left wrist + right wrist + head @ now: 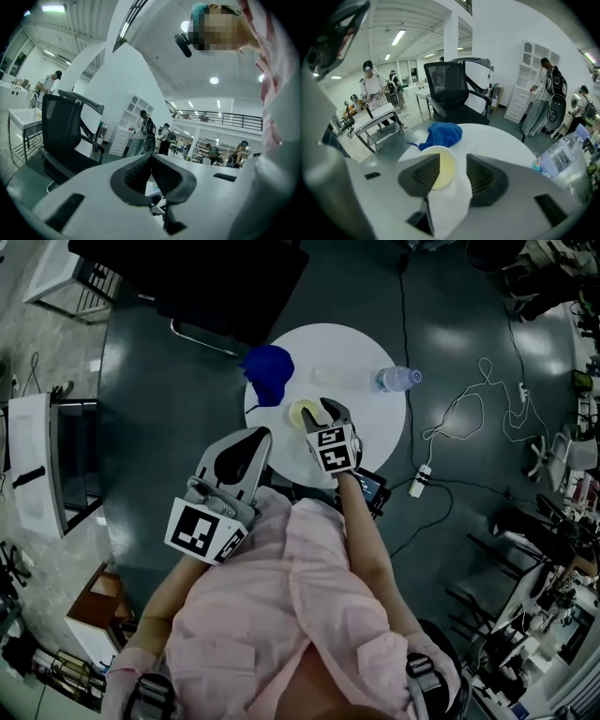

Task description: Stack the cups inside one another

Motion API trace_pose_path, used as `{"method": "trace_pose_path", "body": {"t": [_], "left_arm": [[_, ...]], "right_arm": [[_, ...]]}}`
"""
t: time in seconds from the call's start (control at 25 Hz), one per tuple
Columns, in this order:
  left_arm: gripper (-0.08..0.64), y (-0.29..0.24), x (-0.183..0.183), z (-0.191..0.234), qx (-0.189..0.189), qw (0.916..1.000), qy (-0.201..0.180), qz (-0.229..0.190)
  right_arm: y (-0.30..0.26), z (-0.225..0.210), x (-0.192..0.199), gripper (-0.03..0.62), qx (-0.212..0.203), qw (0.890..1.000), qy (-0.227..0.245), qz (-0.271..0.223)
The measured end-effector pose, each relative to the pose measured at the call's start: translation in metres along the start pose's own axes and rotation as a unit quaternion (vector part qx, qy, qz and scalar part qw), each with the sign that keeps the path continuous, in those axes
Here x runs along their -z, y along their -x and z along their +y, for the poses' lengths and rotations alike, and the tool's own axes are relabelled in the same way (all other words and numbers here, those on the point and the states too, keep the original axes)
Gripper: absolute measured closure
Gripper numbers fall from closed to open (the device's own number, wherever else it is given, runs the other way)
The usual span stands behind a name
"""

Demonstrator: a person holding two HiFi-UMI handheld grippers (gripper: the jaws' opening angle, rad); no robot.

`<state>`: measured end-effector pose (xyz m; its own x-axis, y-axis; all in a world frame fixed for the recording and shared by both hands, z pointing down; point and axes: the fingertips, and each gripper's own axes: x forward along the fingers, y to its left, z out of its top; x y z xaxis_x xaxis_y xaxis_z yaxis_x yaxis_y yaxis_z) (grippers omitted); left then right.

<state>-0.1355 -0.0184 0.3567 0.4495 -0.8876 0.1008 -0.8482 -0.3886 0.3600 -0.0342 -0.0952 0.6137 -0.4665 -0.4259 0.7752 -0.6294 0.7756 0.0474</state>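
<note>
The right arm (361,521) of the pink-shirted person (281,615) stretches up-frame, right gripper (323,409) tilted down, jaws spread wide around a white paper cup (305,414) on the round white counter (361,352) at centre, while the left gripper (255,437) at lower left is level, jaws together, empty.

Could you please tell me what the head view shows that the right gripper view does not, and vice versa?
Only the head view: the left claw, a pink shirt and a power strip on the floor. Only the right gripper view: standing people and a white cabinet behind. Both: the round white table, blue cloth, water bottle, black chair, and the cup between the open right claw's jaws.
</note>
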Motion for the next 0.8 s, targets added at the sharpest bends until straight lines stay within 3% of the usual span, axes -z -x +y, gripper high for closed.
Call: {"method": "trace_pose_path", "body": {"t": [0.12, 0.2, 0.44, 0.6, 0.8], "left_arm": [[0.541, 0.000, 0.002, -0.001, 0.005, 1.0000, 0.003, 0.001], [0.541, -0.001, 0.002, -0.003, 0.013, 0.9999, 0.001, 0.003], [0.541, -0.006, 0.005, -0.015, 0.040, 0.9991, -0.005, 0.010], [0.541, -0.009, 0.010, -0.024, 0.051, 0.9986, -0.002, 0.012], [0.541, -0.014, 0.014, -0.042, 0.064, 0.9977, -0.010, 0.021]], "right_arm": [[0.011, -0.007, -0.009, 0.507, 0.033, 0.999, 0.002, -0.021], [0.018, -0.011, -0.014, 0.543, 0.050, 0.998, -0.003, -0.034], [0.042, -0.010, -0.028, 0.557, 0.046, 0.993, -0.070, -0.088], [0.064, -0.012, -0.042, 0.557, 0.041, 0.981, -0.130, -0.139], [0.099, -0.022, -0.055, 0.557, 0.050, 0.967, -0.158, -0.192]]}}
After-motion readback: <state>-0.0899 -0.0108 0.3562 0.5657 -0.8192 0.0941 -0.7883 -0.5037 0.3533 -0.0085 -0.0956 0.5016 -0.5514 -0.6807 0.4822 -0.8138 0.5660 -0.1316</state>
